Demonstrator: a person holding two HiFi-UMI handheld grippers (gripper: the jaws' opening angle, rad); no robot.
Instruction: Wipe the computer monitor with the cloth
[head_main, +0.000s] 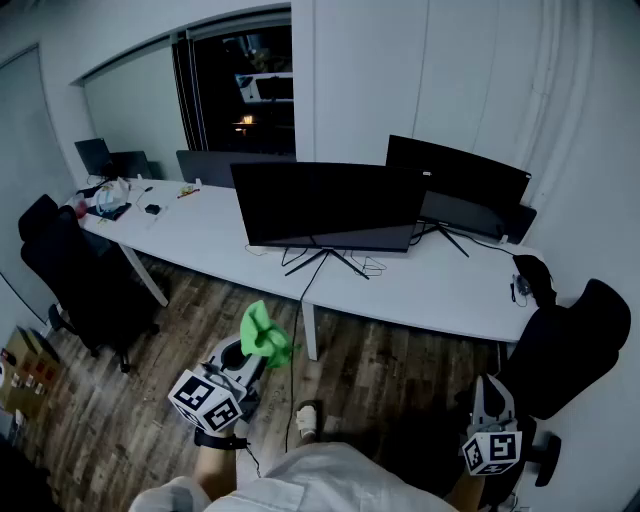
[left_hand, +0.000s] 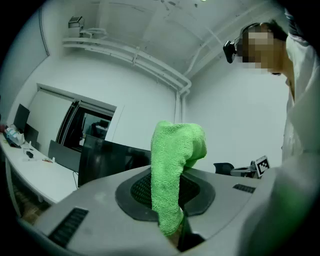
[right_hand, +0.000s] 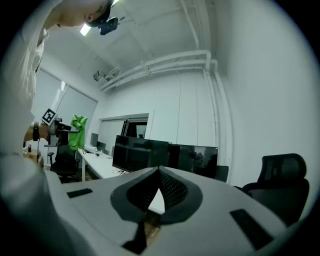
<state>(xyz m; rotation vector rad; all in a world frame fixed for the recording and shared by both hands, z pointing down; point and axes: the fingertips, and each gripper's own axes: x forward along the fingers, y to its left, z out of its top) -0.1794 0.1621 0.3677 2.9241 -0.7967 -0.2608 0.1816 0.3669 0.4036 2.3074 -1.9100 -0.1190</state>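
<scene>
A green cloth (head_main: 264, 334) sticks up from my left gripper (head_main: 245, 362), whose jaws are shut on it, held low in front of the desk. In the left gripper view the green cloth (left_hand: 172, 170) rises from between the jaws and folds over. The wide black monitor (head_main: 328, 206) stands on the white desk (head_main: 210, 235) ahead, its screen dark. My right gripper (head_main: 490, 402) hangs low at the right beside a chair, shut and empty. In the right gripper view the monitor (right_hand: 137, 154) lies ahead to the left.
A second black monitor (head_main: 458, 180) stands behind to the right. Black office chairs sit at the left (head_main: 75, 275) and right (head_main: 565, 345). Small clutter (head_main: 108, 198) lies on the desk's far left end. Wooden floor (head_main: 120, 400) lies below; a desk leg (head_main: 311, 330) stands ahead.
</scene>
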